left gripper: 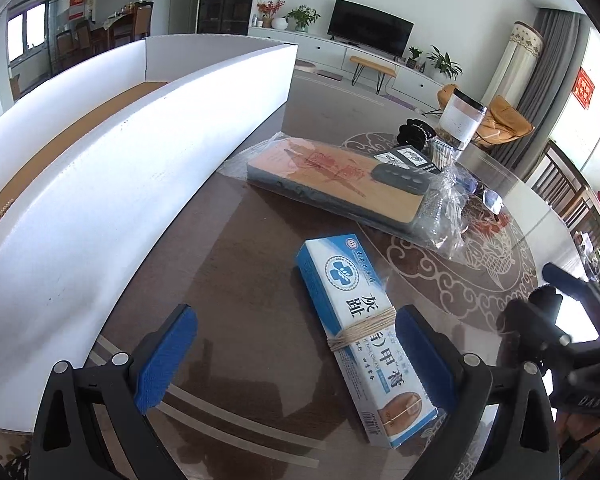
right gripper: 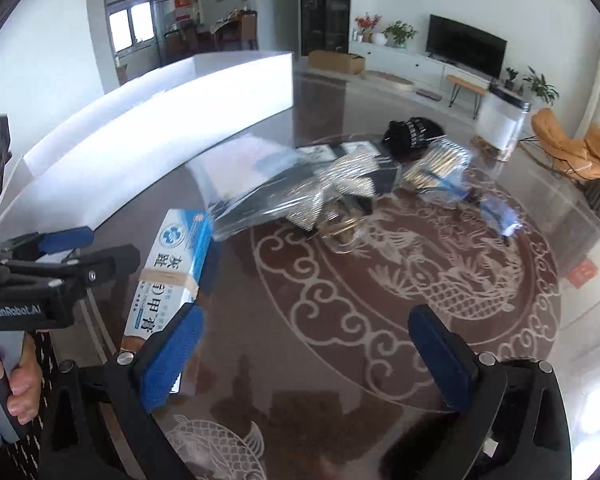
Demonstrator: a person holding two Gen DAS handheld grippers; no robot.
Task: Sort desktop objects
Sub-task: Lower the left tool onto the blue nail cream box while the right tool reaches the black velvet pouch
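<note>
blue and white, a long ointment box (left gripper: 364, 338) bound with twine lies flat on the glass-topped worktop (left gripper: 260, 240), its near half between the spread fingers of the left claw (left gripper: 296, 354), which grips nothing. a tall white cardboard box (left gripper: 100, 184) stands just to the left. further off sits a flat item wrapped in clear plastic (left gripper: 332, 178), with a black hair tie (left gripper: 414, 132) and a clear jar (left gripper: 462, 120) beyond. the right claw (right gripper: 306, 354) is also spread wide, holding nothing, over bare patterned glass to the right of the ointment box.
</note>
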